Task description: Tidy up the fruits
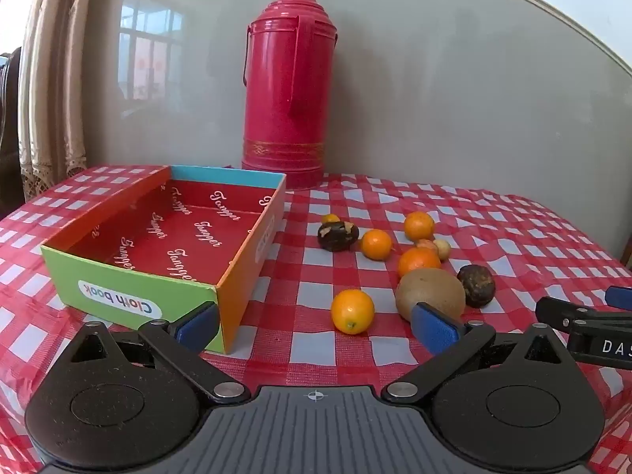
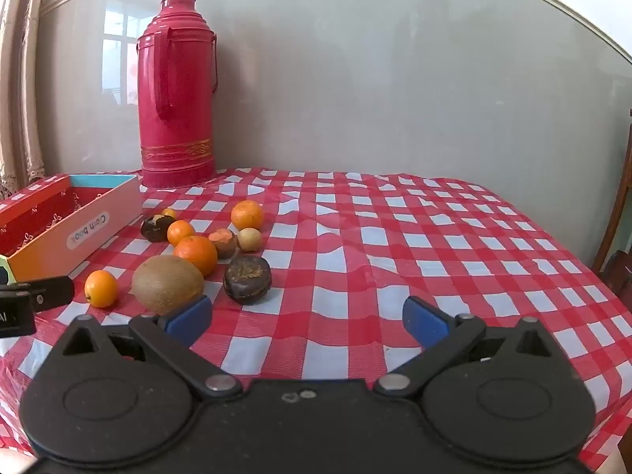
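On the surface (image 2: 395, 237): a red-and-white checked cloth covers it; a box, a thermos and loose fruit stand on it.
Box (image 1: 138, 292): open cardboard tray with "Cloth book" on its wall, red lining inside; no fruit is in it.
Thermos (image 1: 290, 91): tall, red, upright, behind the box and near the wall.
Fruit, place: all lies on the cloth just right of the box, in one loose group.
Oranges: five; the smallest orange (image 1: 330, 218) is half hidden behind a dark fruit.
Kiwi (image 2: 168, 284): one, brown, nearest to both tongs.
Dark fruits: two, wrinkled; one (image 2: 247, 279) beside the kiwi, one (image 1: 338, 236) near the box.
Hard to make out: a pale round fruit (image 2: 250, 239) and a cut brownish one (image 2: 223, 243) touching it; I cannot name their kind.
Left tongs (image 1: 314, 324): spread wide, pinching nothing.
Right tongs (image 2: 308, 320): spread wide, pinching nothing; partly cut off in the left view.
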Demonstrator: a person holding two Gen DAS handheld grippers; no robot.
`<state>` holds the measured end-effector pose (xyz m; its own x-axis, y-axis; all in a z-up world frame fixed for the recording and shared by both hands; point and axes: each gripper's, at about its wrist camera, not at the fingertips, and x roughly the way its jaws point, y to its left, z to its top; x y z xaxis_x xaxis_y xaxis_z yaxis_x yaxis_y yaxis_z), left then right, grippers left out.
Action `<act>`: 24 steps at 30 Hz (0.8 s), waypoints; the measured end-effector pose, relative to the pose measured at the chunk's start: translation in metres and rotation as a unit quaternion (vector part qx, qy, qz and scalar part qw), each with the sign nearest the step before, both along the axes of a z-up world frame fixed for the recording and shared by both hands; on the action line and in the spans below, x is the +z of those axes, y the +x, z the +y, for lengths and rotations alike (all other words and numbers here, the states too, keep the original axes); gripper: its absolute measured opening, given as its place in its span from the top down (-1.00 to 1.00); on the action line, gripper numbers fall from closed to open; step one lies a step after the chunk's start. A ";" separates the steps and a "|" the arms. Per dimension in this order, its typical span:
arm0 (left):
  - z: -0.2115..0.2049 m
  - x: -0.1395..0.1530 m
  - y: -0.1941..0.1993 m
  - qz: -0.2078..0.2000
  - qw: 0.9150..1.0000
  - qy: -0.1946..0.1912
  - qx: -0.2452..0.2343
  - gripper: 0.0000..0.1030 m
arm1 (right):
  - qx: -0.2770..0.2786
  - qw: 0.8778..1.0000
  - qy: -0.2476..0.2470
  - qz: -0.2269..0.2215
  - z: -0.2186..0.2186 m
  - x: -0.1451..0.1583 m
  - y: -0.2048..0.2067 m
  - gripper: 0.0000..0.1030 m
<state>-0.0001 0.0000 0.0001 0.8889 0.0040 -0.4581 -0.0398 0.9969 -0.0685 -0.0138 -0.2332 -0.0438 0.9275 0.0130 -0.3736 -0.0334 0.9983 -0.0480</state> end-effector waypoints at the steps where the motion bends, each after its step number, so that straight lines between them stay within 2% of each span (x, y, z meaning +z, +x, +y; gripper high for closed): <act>1: 0.000 0.000 0.000 -0.001 1.000 0.001 0.002 -0.99 | 0.000 1.000 0.001 0.000 0.000 0.000 0.000 -0.89; 12: 0.010 -0.001 -0.004 -0.006 1.000 0.007 -0.005 -0.99 | 0.002 1.000 0.004 0.001 0.000 0.001 -0.001 -0.89; 24: 0.001 0.000 -0.002 -0.005 1.000 0.016 -0.006 -1.00 | 0.003 1.000 0.008 0.005 -0.001 0.000 0.001 -0.89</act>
<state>-0.0023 0.0011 -0.0003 0.8937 0.0085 -0.4487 -0.0279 0.9989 -0.0367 -0.0127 -0.2338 -0.0443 0.9239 0.0237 -0.3820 -0.0390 0.9987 -0.0323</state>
